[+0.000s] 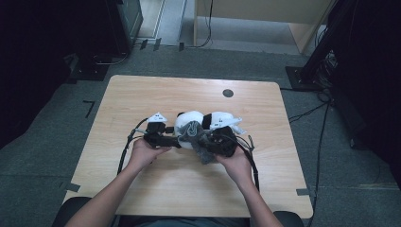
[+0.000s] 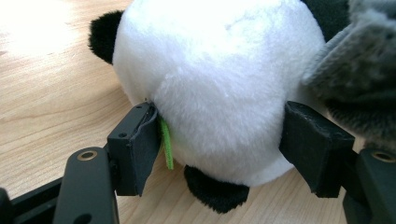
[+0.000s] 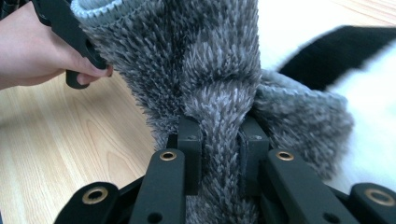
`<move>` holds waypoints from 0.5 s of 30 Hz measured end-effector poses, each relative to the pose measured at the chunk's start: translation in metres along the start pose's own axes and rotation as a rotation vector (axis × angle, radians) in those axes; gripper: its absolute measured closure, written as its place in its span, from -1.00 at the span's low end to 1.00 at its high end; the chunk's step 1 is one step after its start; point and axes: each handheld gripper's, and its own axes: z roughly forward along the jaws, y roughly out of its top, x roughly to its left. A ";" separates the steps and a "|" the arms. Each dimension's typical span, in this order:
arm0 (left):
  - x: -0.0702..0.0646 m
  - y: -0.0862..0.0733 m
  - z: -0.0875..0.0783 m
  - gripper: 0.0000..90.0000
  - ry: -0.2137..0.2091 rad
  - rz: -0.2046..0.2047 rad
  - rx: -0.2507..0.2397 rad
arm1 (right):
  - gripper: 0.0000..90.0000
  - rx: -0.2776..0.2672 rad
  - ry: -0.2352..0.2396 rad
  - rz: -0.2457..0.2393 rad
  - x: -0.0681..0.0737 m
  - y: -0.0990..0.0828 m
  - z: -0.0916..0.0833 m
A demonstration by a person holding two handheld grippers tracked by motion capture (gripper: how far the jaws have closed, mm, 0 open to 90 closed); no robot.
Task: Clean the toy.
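A black-and-white panda plush [image 1: 191, 124] lies in the middle of the wooden table [image 1: 142, 94]. My left gripper [image 1: 177, 140] comes in from the left. In the left gripper view its pads press both sides of the panda's round white part [image 2: 219, 84], with a green tag [image 2: 166, 144] by the left pad. My right gripper [image 3: 221, 154] is shut on a fold of fuzzy grey knit cloth [image 3: 205, 60]. That grey cloth [image 1: 196, 139] drapes against the panda's front, between the two grippers. The right gripper [image 1: 204, 139] holds it low, next to the plush.
A small black disc [image 1: 228, 93] sits near the table's far edge. Cables [image 1: 125, 151] trail from both grippers across the tabletop. Dark stands and wiring [image 1: 321, 61] line the carpeted floor at the right, and wooden furniture [image 1: 265, 19] stands at the back.
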 end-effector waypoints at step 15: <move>0.001 0.004 0.004 -0.33 -0.008 0.002 0.004 | 0.67 -0.095 -0.111 0.132 -0.035 -0.026 -0.068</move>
